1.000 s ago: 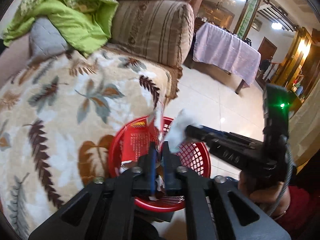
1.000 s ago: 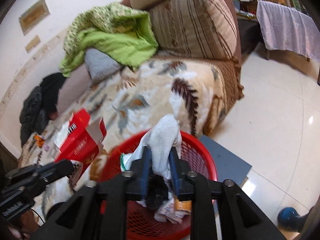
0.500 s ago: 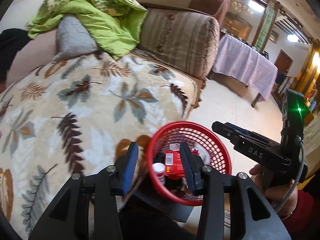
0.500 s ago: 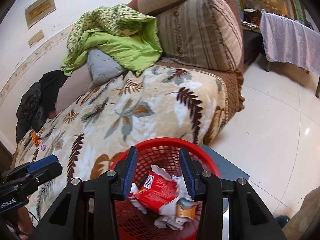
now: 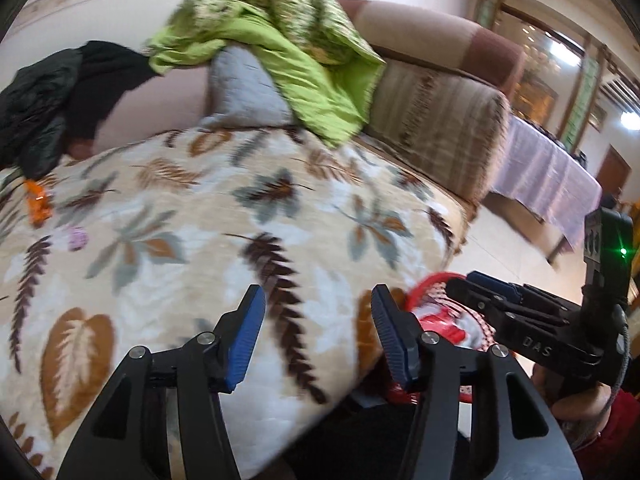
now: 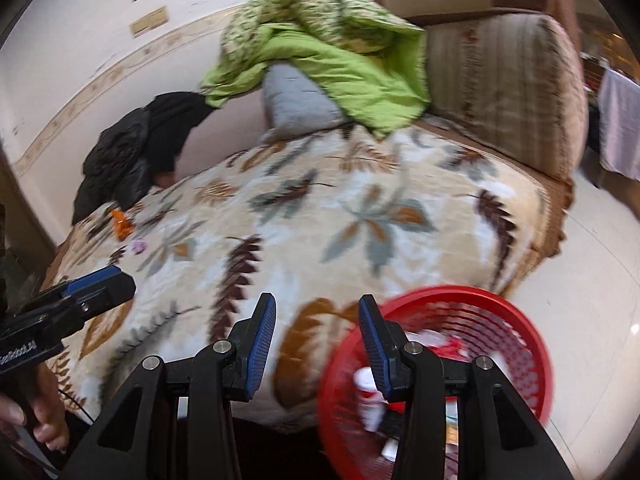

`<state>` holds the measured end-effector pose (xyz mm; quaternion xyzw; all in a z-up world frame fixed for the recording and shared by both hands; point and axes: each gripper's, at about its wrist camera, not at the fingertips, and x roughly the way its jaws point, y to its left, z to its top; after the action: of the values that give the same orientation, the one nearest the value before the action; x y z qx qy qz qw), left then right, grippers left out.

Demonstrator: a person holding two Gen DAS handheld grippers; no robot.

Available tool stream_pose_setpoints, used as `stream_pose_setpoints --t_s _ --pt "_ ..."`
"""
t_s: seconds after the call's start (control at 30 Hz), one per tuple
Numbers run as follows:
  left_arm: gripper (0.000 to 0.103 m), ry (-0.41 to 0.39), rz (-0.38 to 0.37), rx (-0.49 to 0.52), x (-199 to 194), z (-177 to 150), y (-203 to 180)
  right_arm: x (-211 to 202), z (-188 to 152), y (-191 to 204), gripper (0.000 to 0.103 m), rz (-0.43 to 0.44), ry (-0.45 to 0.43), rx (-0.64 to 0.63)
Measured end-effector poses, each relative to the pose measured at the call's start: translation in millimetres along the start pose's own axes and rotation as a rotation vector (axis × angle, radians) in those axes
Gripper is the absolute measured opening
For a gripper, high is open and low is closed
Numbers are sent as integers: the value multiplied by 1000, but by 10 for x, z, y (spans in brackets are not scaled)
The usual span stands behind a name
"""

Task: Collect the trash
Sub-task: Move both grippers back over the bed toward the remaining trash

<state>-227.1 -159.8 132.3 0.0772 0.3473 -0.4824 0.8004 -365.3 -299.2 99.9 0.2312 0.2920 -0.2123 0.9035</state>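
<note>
Both claws are spread and hold nothing. The left claw has just been opening, and the right claw too. A second ago they pinched a red box and a white tissue; now those lie in the red basket on the floor. Next, I think, reach slowly for the orange wrapper far across the sofa blanket.

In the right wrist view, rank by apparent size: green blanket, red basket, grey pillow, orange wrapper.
1. green blanket and red basket, too close to separate; the basket sits nearer the camera
2. grey pillow
3. orange wrapper
</note>
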Motion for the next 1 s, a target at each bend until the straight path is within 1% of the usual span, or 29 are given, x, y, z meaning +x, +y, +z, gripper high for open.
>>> stream_pose_setpoints --t_s 0.07,0.17,0.27,0.37,0.43,0.5,0.57,0.6,0.67,0.73,0.77,0.83,1.0 --pt "56 -21 38 -40 -91 11 260 72 59 169 46 35 9 -22" --pt "56 -47 111 -97 -185 20 634 177 134 406 46 60 21 -62" --pt "56 -75 228 -173 -261 -1 1125 298 231 706 46 85 27 -107" --pt "56 -94 317 -256 -305 -60 1582 472 302 1021 47 119 46 -147" --pt "56 -101 396 -307 -303 -139 1925 649 345 1261 49 182 85 -169" --pt "56 -99 457 -357 -294 -245 2242 816 376 1493 49 216 110 -192" --pt "56 -90 490 -409 -275 -323 2500 1024 407 1752 49 253 126 -207" --pt "56 -85 510 -452 -276 -356 2650 1140 423 1875 49 272 138 -212" --pt "56 -102 517 -508 -324 -389 2836 1356 446 2091 49 299 161 -221" --pt "56 -118 556 -517 -357 -385 2923 1631 482 2325 49 317 189 -230" --pt "56 -121 567 -518 -362 -386 2953 1819 510 2452 49 319 210 -224" --pt "56 -127 588 -535 -388 -409 3030 2066 552 2605 49 333 237 -210" --pt "56 -126 609 -557 -411 -424 3153 2723 623 2958 49 320 291 -194"
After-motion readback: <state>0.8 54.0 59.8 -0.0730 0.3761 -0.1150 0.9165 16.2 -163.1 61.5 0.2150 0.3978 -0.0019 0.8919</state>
